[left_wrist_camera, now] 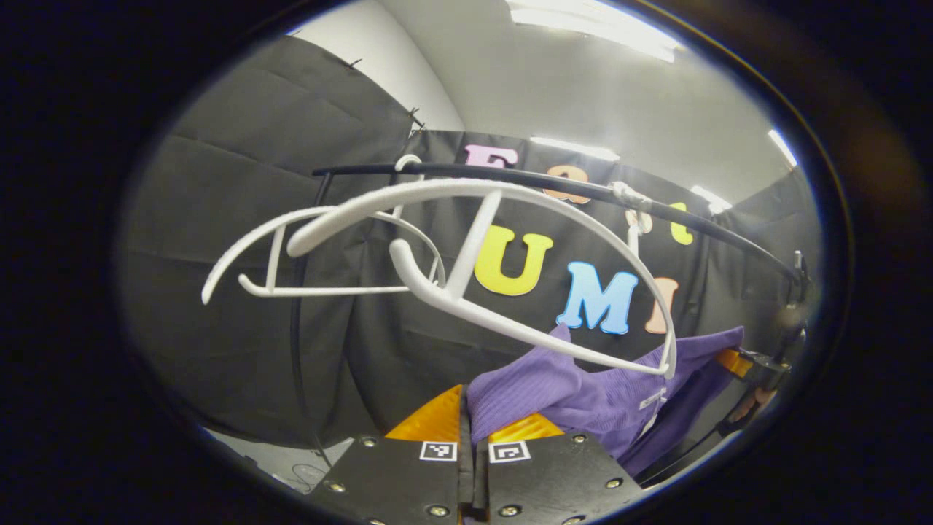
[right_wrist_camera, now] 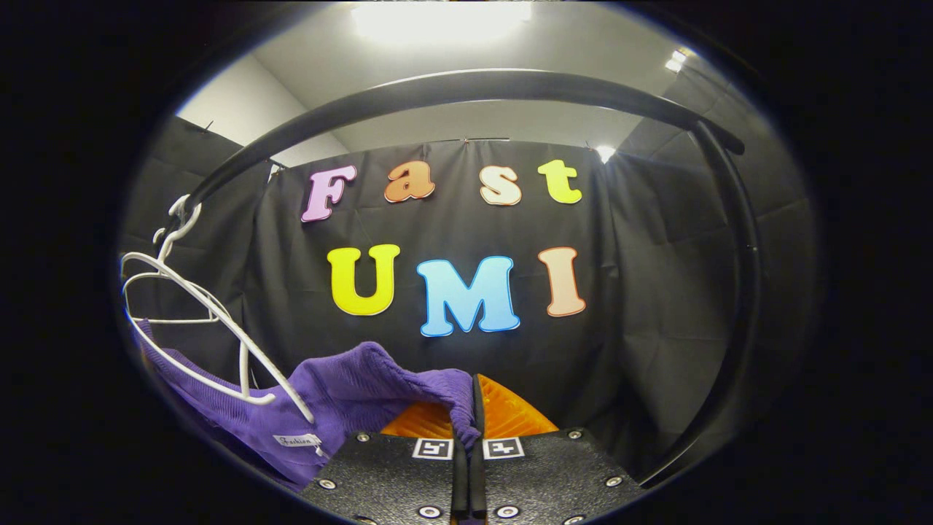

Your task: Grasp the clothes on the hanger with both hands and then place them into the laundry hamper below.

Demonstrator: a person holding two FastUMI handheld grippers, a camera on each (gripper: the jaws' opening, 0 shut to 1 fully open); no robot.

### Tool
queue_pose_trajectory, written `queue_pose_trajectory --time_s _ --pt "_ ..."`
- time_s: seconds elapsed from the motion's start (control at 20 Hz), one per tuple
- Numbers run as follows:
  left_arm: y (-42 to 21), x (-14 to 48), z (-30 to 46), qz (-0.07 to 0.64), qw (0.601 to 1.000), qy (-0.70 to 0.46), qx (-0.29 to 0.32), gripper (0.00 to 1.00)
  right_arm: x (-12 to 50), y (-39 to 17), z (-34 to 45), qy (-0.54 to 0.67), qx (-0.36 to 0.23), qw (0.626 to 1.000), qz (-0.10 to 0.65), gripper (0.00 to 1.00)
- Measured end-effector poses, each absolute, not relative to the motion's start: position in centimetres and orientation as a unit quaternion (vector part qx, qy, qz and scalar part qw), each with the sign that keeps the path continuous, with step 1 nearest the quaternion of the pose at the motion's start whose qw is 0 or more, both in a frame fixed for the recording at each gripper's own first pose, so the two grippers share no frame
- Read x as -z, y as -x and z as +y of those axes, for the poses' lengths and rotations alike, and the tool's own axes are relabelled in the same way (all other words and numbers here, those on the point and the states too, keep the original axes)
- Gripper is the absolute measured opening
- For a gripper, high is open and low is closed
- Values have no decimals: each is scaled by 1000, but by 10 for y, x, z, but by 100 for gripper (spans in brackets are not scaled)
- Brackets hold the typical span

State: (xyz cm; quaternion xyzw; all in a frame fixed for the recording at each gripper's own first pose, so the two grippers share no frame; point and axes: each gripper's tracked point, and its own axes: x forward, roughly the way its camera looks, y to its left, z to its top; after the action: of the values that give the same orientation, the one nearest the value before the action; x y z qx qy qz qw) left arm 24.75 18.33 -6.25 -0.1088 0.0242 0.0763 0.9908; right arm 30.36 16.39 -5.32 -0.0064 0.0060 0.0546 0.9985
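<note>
Black cloth wall (right_wrist_camera: pixel 641 277) all round, grey ceiling with bright strip lights (left_wrist_camera: pixel 590 29) above. Black clothes rail (right_wrist_camera: pixel 466 84) arching overhead in the right gripper view, running from about nine o'clock up and over to three o'clock, then dropping down its upright.

Two white hangers (left_wrist_camera: pixel 466 255) bare on the rail in the left gripper view, the nearer one tilted, its lower bar slanting toward five o'clock. In the right gripper view, seen hooked at about nine o'clock.

Purple garment (left_wrist_camera: pixel 583 401) off the hangers, stretched between both grippers, just below the nearer hanger's lower end. White label near its lower edge.

Left gripper (left_wrist_camera: pixel 472 430) at six o'clock of its own view, orange jaws closed on one end of the purple garment, cloth bunched out to the right of the pinch. Right gripper (right_wrist_camera: pixel 472 415) at six o'clock of its view, jaws likewise pressed together on a fold of the garment, the rest draping away toward eight o'clock under the hangers. Also seen far off at four o'clock in the left gripper view, a hand behind it.
</note>
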Motion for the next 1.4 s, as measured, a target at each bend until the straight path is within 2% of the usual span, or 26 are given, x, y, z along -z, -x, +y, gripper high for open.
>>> queue_pose_trajectory --time_s 0.45,0.65,1.0,1.4 --pt "-244 113 162 69 987 114 -90 1 84 -310 144 20 -63 997 29 0" --pt "-224 123 150 80 987 107 -89 1 93 -292 134 21 -70 997 39 0" --pt "-190 136 158 104 990 75 -55 1 92 -243 139 30 -72 996 45 1" --pt "-147 133 190 110 992 58 -18 1 93 -158 174 46 -81 993 69 1"
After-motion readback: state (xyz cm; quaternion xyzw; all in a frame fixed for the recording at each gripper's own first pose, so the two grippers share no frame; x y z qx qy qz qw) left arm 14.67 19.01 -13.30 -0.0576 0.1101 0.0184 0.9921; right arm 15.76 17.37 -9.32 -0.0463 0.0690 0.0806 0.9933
